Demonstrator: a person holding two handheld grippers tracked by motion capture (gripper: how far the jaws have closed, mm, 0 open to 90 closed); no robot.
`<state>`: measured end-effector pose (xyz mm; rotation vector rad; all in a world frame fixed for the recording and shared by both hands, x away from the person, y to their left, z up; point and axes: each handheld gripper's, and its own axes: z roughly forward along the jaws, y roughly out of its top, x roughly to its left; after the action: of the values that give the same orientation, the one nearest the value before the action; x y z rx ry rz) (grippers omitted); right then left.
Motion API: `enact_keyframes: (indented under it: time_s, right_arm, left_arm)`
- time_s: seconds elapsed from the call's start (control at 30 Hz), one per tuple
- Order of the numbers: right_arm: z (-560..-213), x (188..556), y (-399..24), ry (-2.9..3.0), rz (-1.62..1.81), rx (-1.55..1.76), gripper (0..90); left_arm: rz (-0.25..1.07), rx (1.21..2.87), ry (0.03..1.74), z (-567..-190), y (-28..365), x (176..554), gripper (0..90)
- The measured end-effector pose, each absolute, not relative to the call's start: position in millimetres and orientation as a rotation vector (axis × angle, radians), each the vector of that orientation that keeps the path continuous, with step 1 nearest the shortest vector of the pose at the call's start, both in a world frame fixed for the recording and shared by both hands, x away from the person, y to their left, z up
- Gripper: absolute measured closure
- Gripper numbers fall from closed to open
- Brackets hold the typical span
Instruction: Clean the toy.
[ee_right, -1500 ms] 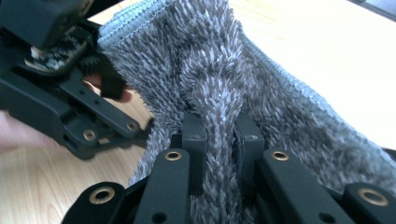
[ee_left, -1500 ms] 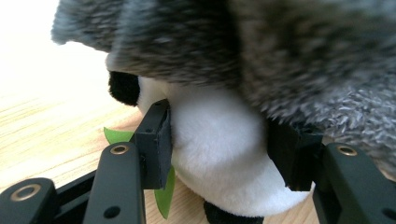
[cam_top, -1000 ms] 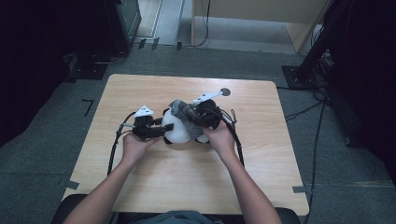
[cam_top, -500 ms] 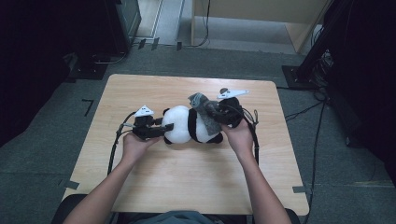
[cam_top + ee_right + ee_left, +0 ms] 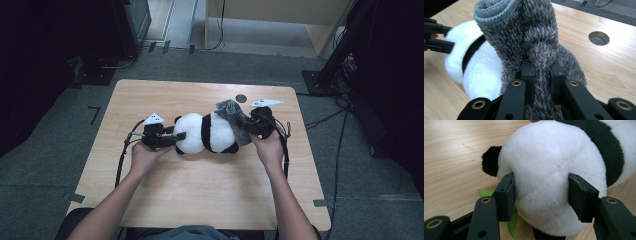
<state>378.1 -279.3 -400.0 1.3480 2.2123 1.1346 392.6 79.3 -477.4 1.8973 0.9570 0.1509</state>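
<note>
I hold my left tongs (image 5: pixel 176 138) on the white head of a toy panda (image 5: pixel 207 132), and the two black pads (image 5: pixel 506 195) press into the soft fur, one on each side, so they are grasping the panda. A black ear sticks out just past the pad on one side, and a bit of green leaf (image 5: pixel 512 220) peeks out under that same pad. The panda lies on its side on the wooden table (image 5: pixel 200 200), between my two tongs. My right tongs (image 5: pixel 541 75) are clenched tight on a fuzzy grey sock (image 5: pixel 534 32). The sock sticks out in front of those tongs and leans on the panda's body, at the end far from my left tongs. A small round hole (image 5: pixel 599 38) in the table sits off to the side of the sock
</note>
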Motion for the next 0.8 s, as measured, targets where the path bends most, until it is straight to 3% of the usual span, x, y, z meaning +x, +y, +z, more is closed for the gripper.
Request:
enact_keyframes:
  time_s: [0.2,0.43,0.8]
  right_arm:
    - [-382.9,371.9,-281.1,2.183,1.207,1.341,79.8]
    - [-356.5,363.6,-239.0,2.239,1.283,1.182,79.8]
    - [-377.2,366.8,-149.9,2.405,1.31,1.041,79.8]
  left_arm:
    - [0.149,1.901,0.952,-477.6,80.2,392.8,42.9]
    - [0.154,1.907,0.95,-477.0,80.3,392.3,42.6]
    - [0.157,1.909,0.948,-476.5,80.3,391.9,42.2]
